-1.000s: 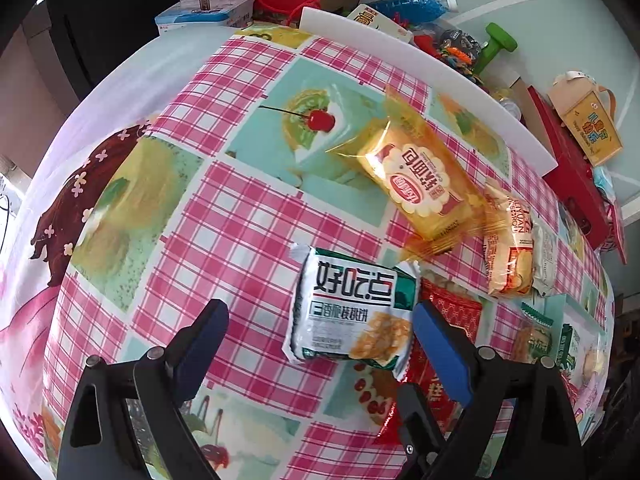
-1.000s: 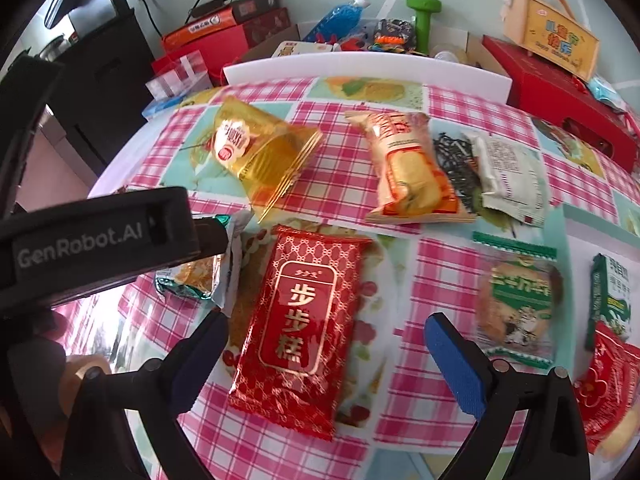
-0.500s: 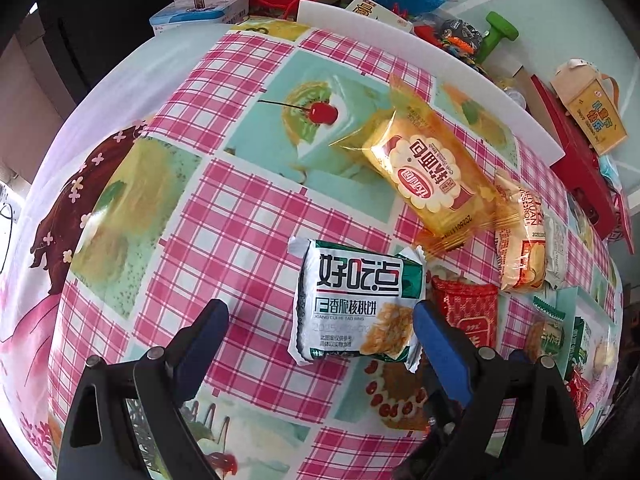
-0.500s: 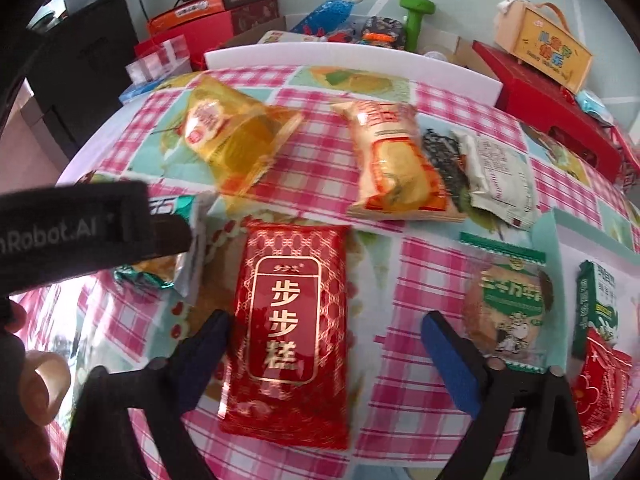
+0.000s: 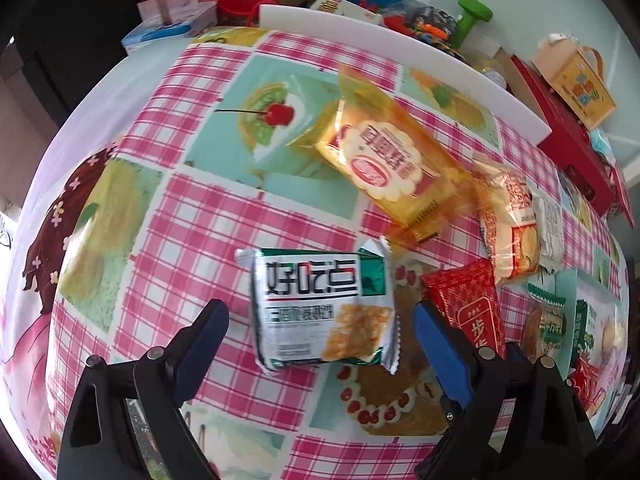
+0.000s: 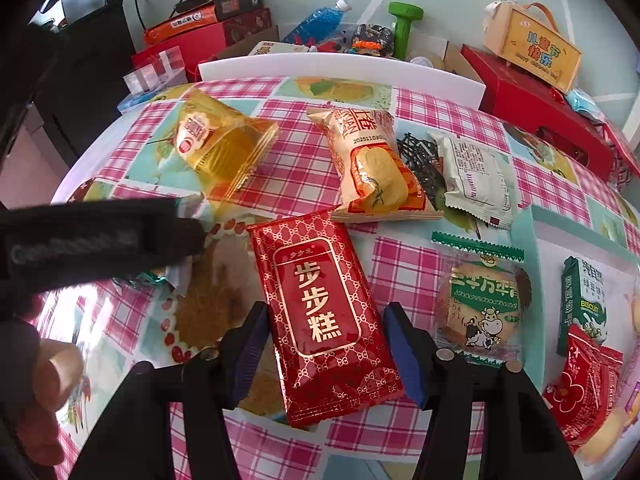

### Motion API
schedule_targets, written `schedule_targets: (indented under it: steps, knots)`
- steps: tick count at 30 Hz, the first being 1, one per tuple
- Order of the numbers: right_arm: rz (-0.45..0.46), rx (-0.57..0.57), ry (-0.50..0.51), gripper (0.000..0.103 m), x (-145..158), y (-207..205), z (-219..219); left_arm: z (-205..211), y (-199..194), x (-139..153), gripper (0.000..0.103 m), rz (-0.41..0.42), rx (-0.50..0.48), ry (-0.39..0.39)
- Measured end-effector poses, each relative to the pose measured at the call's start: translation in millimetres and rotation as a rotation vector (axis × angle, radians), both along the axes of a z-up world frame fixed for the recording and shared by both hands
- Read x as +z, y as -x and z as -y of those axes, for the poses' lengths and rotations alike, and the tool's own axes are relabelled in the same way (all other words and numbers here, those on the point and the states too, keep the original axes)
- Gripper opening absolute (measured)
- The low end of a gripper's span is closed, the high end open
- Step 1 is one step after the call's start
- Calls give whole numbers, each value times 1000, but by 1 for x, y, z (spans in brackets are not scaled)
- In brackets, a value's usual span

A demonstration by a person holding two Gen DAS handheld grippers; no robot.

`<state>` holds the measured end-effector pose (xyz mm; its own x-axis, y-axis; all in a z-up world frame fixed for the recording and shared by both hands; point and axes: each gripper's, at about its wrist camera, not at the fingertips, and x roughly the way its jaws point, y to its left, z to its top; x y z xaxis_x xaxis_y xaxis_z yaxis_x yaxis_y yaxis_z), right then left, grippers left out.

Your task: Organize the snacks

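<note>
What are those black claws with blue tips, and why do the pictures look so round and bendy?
No robot here: a person holds a pinching tool, called a gripper, in each hand. Each gripper carries a small wide-eyed camera looking along its fingers, which bends the picture.

One picture comes from the left gripper. It is open around a white and green biscuit packet without pinching it.

The other comes from the right gripper. Its jaws are closing on a red packet with gold writing, not yet squeezing it.

Everything lies on a pink checked tablecloth. There is also a yellow see-through packet, an orange one, and a round cake with a cow on its wrapper.
</note>
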<state>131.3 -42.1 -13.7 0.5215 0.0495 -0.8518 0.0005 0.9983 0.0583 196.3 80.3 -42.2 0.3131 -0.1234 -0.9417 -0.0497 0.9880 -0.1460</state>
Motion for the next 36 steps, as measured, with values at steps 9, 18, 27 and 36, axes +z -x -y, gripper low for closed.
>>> schedule_targets:
  steps: [9, 18, 27, 36]
  knots:
    - [2, 7, -12, 55, 1, 7, 2, 26, -1, 0, 60, 13, -13, -69]
    - [-5, 6, -66, 52, 4, 22, 10, 47, 11, 7, 57, 28, -33, -77]
    - [11, -18, -123, 49, 17, 39, 22, 58, 29, 28, 57, 84, -38, -53]
    - [58, -46, -172, 49, 39, 62, 39, 50, 47, 57, 57, 140, -39, -31]
